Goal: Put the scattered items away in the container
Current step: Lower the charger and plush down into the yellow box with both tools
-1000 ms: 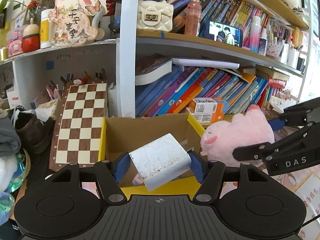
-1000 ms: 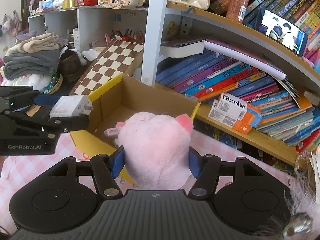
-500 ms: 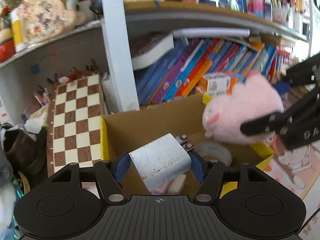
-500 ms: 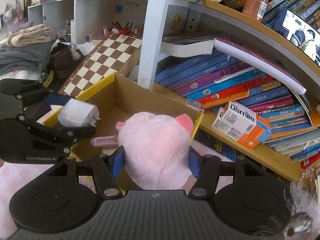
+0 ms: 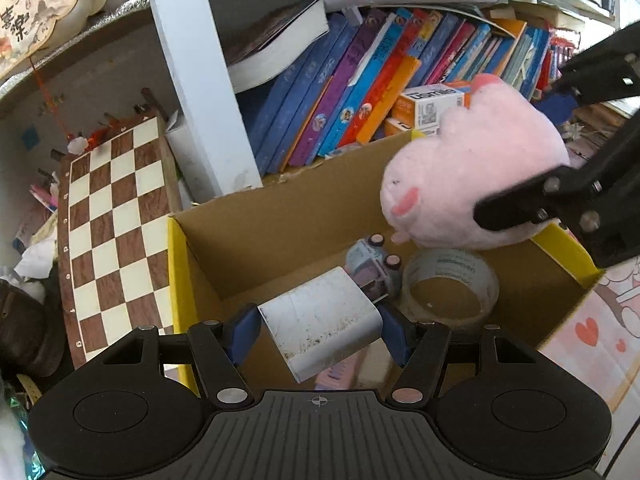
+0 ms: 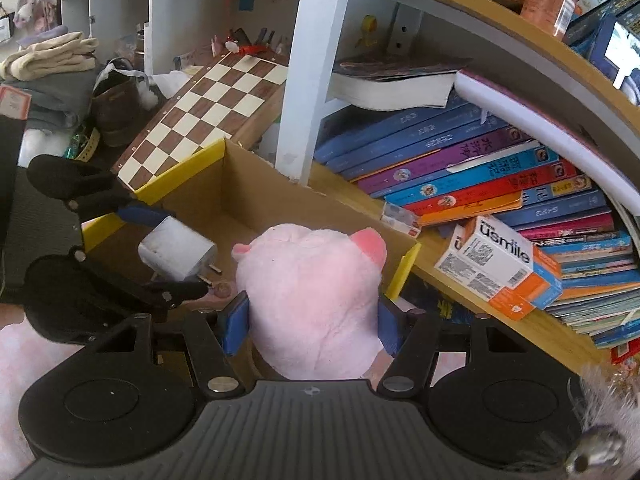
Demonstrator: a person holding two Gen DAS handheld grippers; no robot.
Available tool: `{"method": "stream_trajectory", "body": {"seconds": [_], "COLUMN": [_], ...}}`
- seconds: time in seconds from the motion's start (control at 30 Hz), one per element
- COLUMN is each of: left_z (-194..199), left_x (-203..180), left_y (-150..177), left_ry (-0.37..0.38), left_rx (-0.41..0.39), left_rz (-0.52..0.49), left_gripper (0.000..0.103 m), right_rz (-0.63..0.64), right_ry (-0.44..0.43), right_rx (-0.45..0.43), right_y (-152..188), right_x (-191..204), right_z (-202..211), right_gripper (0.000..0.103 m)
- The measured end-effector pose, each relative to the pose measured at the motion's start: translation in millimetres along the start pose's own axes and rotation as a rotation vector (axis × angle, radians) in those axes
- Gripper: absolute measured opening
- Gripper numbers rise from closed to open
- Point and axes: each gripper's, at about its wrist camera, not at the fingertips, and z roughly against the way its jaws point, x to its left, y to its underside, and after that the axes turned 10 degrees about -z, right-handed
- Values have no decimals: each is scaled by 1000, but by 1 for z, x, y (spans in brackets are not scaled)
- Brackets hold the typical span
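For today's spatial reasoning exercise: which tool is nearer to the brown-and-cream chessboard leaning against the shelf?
Left. The left tool, gripping a white plug adapter, hangs over the cardboard box's side beside the chessboard. The right tool, holding the pink plush pig, is at the far side.

plush toy [image 6: 312, 304]: pink; charger [image 5: 320, 320]: white, speckled; box [image 5: 280, 216]: brown, yellow-edged; chessboard [image 5: 116, 224]: brown-cream checks

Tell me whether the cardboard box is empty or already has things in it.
Not empty. A tape roll and a small toy car lie on the floor of the cardboard box; the white charger and pink plush are held above it.
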Motion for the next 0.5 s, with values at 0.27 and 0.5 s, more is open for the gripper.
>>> {"method": "stream_trajectory", "body": {"seconds": [0.27, 0.5], "left_z": [-8, -20], "left_x": [-1, 2], "left_y": [0, 0], "left_ry": [33, 51], "left_rx": [32, 62], "left_rz": [-18, 5], "left_gripper": [64, 64], "right_rz": [-10, -13], "right_ry": [-18, -22], "right_rx": [22, 19], "right_y": [4, -2], "right_x": [1, -1], "right_z": [-10, -15], "right_gripper": [60, 60]}}
